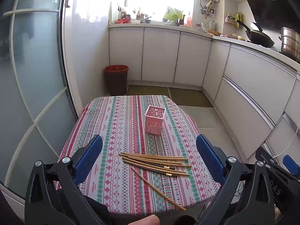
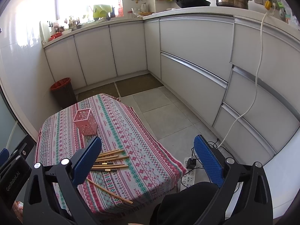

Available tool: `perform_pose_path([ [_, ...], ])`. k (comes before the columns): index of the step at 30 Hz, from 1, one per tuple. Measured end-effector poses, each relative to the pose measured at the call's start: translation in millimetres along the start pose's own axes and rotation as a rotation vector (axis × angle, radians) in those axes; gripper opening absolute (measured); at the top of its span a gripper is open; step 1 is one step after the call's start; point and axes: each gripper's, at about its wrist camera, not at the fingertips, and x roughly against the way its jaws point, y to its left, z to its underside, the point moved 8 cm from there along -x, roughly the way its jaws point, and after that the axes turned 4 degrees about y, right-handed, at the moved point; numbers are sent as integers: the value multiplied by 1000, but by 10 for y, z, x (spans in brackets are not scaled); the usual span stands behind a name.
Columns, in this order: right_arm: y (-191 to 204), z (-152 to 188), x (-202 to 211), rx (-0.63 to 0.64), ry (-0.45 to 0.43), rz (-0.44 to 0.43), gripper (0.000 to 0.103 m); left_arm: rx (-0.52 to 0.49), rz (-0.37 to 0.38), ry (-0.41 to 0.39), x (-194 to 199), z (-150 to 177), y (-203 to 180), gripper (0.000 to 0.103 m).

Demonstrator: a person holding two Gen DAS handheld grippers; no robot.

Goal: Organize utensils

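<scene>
The left tool (image 1: pixel 149 146) hangs above the near part of the tabletop (image 1: pixel 112 131) with its blue-padded jaws spread wide and nothing between them. Seen through the gap, a loose bundle of chopsticks (image 1: pixel 155 162) lies flat on the patterned cloth; most are pale wood, a few dark with gold bands, and they overlap so their exact count is hard to make out. One pale chopstick (image 1: pixel 158 188) lies apart from the bundle, angled toward the near edge of the tabletop. Beyond the bundle, well apart from it, a pink perforated holder (image 1: pixel 154 120) stands upright; nothing shows above its rim.

The right tool (image 2: pixel 148 146) is also wide open and empty, held off the right side of the tabletop, over the floor. Its left finger (image 2: pixel 87 159) hides the left ends of the chopsticks in the right wrist view. Part of the other tool cuts into the edge of each view. On the floor beside the tabletop sits a power strip (image 2: pixel 188 176) with a black plug, partly hidden by a dark shape in the foreground. A dark bin (image 1: pixel 116 79) with a red liner stands past the far end.
</scene>
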Motion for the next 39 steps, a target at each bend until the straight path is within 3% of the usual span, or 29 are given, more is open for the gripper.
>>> perform_pose_path([
  [39, 15, 70, -127, -8, 45, 0, 96, 2, -1, 34, -117, 49, 15, 96],
])
